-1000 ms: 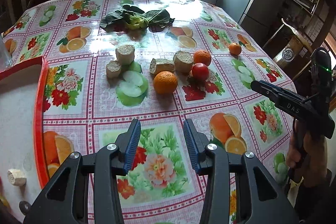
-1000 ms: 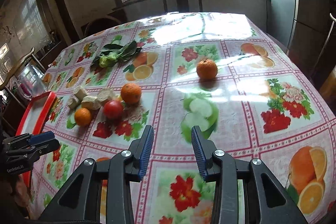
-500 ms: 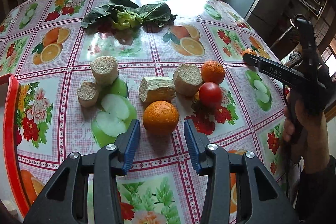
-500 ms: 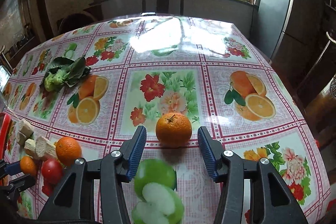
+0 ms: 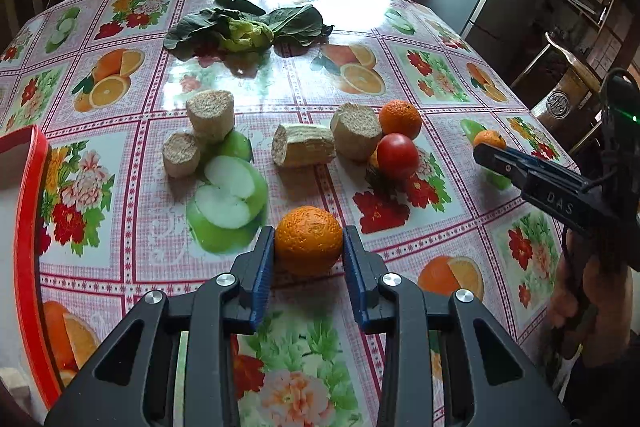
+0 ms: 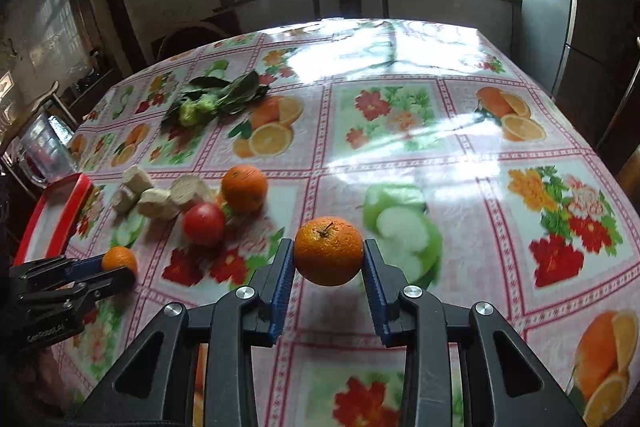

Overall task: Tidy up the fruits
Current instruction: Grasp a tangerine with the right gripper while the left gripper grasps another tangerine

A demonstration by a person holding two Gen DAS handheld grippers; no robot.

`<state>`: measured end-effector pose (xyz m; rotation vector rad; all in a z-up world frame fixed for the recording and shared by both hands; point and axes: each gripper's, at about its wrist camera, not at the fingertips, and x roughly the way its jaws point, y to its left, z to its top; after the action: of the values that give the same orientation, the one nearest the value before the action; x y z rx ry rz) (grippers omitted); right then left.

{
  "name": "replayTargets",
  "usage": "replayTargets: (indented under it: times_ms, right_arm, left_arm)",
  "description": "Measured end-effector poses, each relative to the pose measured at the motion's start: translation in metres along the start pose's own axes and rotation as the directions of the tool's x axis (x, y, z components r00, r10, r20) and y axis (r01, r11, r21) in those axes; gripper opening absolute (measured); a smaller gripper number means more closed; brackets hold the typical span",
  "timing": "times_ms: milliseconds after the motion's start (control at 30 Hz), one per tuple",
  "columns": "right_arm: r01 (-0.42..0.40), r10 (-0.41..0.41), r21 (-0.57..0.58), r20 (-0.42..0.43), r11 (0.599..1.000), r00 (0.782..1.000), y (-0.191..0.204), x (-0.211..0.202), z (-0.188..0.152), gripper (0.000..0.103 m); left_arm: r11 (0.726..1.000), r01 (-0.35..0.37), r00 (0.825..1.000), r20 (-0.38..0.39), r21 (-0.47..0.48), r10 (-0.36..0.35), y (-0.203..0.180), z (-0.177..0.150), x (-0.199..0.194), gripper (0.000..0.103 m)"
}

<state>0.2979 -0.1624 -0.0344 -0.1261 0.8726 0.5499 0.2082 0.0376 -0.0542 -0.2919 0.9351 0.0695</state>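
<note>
Two oranges sit squeezed in tongs, left tongs point(image 5: 308, 259) on one orange point(image 5: 309, 239), right tongs point(image 6: 329, 267) lifting another point(image 6: 329, 250), which could slip and roll off the desk point(image 6: 400, 115).

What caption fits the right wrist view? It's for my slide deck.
Right gripper clamps an orange above the floral tablecloth.

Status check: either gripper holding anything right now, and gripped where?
Both. The left gripper pinches an orange across its sides, resting on the table. The right gripper clamps another orange across its sides, stem up.
</note>
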Motion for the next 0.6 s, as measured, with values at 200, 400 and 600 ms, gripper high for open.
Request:
replayTargets:
  times_ms: [200,400,600]
  right_arm:
    - [-0.085,0.085,0.003,-0.009,0.996,0.996,0.031,-0.028,-0.026,0.034]
    - [-0.147,0.146,-0.04,-0.013,0.988,0.989,0.071,-0.049,-0.042,0.034]
    - [-0.219,0.219,-0.069,-0.015,0.973,0.976,0.111,-0.064,-0.054,0.034]
  left_arm:
    - [1.0,-0.02,1.0,0.018,-0.012,0.02,0.007,-0.025,-0.029,0.03]
    - [0.999,-0.04,0.998,0.043,-0.037,0.042,0.019,-0.047,-0.059,0.03]
    - [0.995,-0.083,0.993,0.08,-0.055,0.087,0.034,-0.064,-0.09,0.03]
